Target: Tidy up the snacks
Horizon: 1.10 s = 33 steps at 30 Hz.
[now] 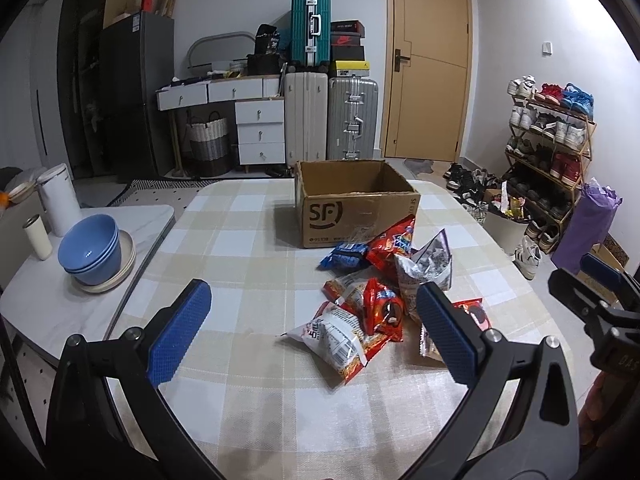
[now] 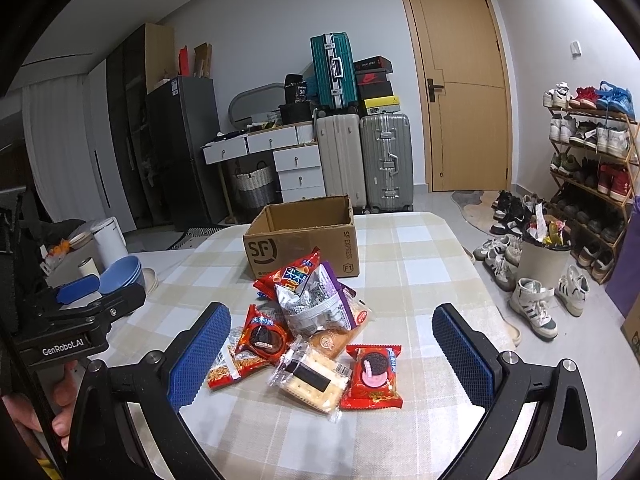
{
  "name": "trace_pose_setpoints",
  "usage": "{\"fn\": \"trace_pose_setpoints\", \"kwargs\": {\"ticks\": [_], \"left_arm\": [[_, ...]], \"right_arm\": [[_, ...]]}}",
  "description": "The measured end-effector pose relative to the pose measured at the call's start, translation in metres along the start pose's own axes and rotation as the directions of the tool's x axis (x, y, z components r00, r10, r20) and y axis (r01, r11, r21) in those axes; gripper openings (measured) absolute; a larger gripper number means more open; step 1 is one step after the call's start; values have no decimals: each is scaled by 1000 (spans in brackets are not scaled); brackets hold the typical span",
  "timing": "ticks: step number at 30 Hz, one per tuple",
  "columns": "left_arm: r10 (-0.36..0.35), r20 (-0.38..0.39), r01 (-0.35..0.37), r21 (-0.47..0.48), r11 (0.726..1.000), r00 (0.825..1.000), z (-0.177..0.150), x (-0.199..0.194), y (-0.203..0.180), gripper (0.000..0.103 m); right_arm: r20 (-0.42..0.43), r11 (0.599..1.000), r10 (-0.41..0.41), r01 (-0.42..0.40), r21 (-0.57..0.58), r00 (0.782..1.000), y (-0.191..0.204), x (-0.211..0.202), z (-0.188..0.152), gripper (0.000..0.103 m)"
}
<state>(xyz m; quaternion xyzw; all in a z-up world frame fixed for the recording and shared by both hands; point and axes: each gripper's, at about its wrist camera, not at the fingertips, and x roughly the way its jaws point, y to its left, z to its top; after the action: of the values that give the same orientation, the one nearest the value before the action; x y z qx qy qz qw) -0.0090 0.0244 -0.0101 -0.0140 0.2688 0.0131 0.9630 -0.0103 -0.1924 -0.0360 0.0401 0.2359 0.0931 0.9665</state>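
Tongs L [image 1: 314, 330] and R [image 2: 332, 354]: both spread wide, empty, held above desk w/ checked beige cloth [image 2: 420, 248]. Loose heap of foil snack packets [image 2: 312, 320] lies mid-desk, just before open brown cardboard box [image 2: 300, 236], likely the destination; nothing gripped yet.

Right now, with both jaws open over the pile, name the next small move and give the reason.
Probably lower the right gripper onto the red cookie packet nearest it and close. That packet lies flat at the pile's front edge with nothing on top, and its jaws already straddle it. The cardboard box stands open behind the pile, and neither gripper holds anything.
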Motion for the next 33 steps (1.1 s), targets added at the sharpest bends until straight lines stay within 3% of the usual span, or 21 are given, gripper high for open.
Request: {"fn": "trace_pose_setpoints", "kwargs": {"ticks": [14, 20, 29, 33], "left_arm": [[14, -44, -14, 1, 1000, 999, -10, 27, 3, 102], [-35, -105, 37, 16, 999, 994, -19, 54, 9, 102], [-163, -285, 206, 125, 971, 944, -53, 126, 8, 102], [-148, -354, 189, 86, 978, 924, -62, 163, 2, 102]], "right_arm": [[-32, 1000, 16, -15, 8, 999, -10, 19, -11, 103], [-78, 999, 41, -40, 16, 996, -18, 38, -22, 103], [-157, 994, 97, -88, 67, 983, -33, 78, -43, 103], [-171, 993, 101, -89, 74, 980, -39, 91, -48, 103]]}}
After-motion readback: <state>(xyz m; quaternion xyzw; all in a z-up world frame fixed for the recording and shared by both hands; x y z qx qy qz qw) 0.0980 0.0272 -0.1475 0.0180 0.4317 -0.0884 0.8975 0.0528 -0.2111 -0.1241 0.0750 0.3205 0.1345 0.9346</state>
